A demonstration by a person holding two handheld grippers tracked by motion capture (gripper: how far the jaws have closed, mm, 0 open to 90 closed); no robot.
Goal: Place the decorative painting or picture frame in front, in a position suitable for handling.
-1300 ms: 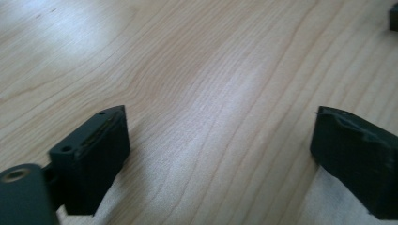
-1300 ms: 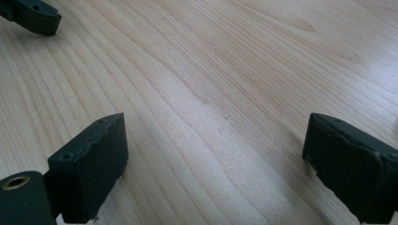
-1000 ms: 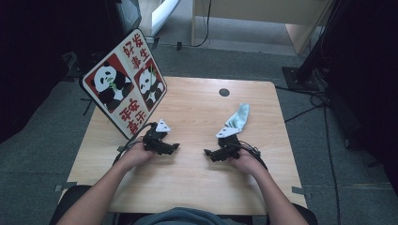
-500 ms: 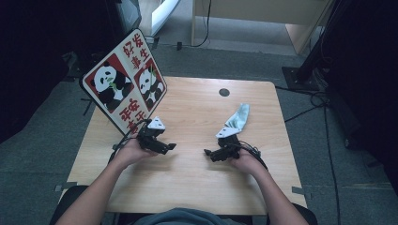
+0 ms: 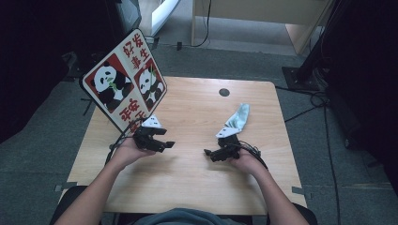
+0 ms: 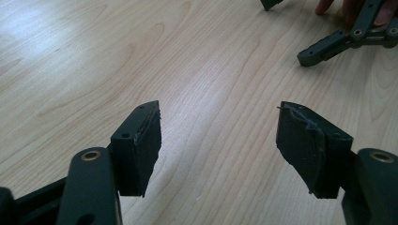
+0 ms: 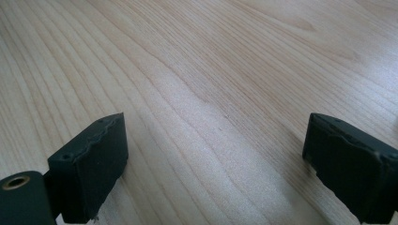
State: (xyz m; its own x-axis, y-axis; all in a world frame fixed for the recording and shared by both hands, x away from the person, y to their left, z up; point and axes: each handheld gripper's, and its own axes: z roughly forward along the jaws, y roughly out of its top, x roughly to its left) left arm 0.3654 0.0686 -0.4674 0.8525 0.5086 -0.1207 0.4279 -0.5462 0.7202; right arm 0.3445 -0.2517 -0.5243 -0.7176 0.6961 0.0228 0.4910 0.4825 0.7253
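I hold my left hand-held gripper (image 5: 165, 145) low over the bare wood of the desk (image 5: 187, 183), its jaws pointing toward the middle. They have just been closing from full spread and now stand fairly wide, with nothing between them; in the left gripper view (image 6: 218, 126) there is only wood grain in the gap. My right hand-held gripper (image 5: 210, 153) faces it from the other side, jaws wide apart and empty too, as the right gripper view (image 7: 213, 140) shows. The thing I take to be my work, the small pale blue-and-white cloth (image 5: 238, 117), lies crumpled on the desk just beyond my right hand, behind the jaws rather than in front of them. That is the first risk: to reach it I must swing the right hand-held gripper round, and a hurried turn could drag the trailing cable or my knuckles across the cloth and push it toward the far edge. A limp cloth on smooth wood will likely slide rather than lift if I pinch too shallow. On the left, the panda sign (image 5: 124, 84) leans just beside my hand; a careless lift or sweep outward could knock it over.
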